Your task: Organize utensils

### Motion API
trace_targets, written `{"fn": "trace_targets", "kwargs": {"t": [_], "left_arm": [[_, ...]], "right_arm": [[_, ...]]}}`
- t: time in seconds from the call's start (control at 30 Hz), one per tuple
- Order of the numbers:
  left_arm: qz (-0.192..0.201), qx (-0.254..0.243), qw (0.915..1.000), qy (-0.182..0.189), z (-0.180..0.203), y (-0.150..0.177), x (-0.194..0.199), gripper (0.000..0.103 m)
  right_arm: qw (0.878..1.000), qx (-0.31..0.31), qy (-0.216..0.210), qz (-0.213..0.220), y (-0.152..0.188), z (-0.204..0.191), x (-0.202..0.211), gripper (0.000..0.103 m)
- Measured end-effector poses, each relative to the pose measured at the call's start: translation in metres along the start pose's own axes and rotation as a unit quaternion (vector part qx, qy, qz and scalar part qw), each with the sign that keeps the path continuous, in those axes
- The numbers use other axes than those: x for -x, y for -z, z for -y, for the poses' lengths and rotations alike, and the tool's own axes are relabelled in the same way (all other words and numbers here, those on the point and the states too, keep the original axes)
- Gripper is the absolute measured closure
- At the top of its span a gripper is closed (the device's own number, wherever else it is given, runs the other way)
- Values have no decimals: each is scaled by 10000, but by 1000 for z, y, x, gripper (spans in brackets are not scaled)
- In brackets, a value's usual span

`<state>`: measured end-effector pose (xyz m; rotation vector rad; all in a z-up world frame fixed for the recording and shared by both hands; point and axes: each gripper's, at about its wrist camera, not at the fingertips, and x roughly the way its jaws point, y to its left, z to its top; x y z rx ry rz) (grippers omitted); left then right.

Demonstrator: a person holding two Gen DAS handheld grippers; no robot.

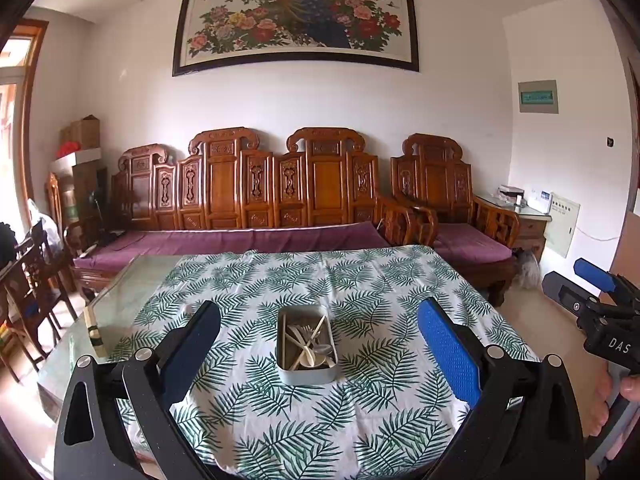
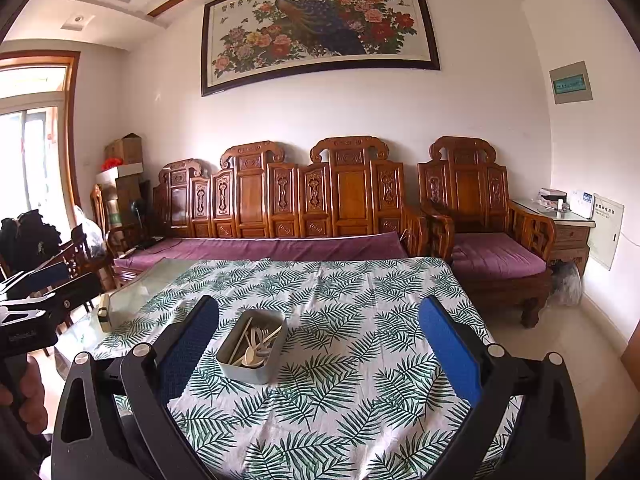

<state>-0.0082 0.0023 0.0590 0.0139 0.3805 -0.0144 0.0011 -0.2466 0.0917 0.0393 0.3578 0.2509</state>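
Observation:
A grey rectangular box (image 1: pixel 307 374) sits on the leaf-print tablecloth (image 1: pixel 280 420) and holds several pale plastic utensils (image 1: pixel 306 344), forks and spoons lying mixed together. My left gripper (image 1: pixel 318 340) is wide open and empty, held above the table's near side with the box straight ahead between its fingers. In the right wrist view the box (image 2: pixel 252 368) and its utensils (image 2: pixel 254 344) lie ahead and left of centre. My right gripper (image 2: pixel 318 340) is wide open and empty. Each gripper shows at the edge of the other's view.
The cloth covers most of a glass-topped table (image 1: pixel 120 300); a small cream block (image 1: pixel 94 332) lies on the bare glass at the left. A carved wooden sofa (image 1: pixel 256 188) with purple cushions stands behind the table. Wooden chairs (image 1: pixel 28 280) stand at the left.

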Motion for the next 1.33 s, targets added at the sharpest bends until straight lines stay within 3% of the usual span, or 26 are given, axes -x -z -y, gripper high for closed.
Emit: {"fn": "trace_targets", "kwargs": {"t": [1.33], "left_arm": [[7, 31, 10000, 71, 4, 2, -2, 8]], "right_arm": [[10000, -3, 8, 14, 0, 0, -1, 2]]}}
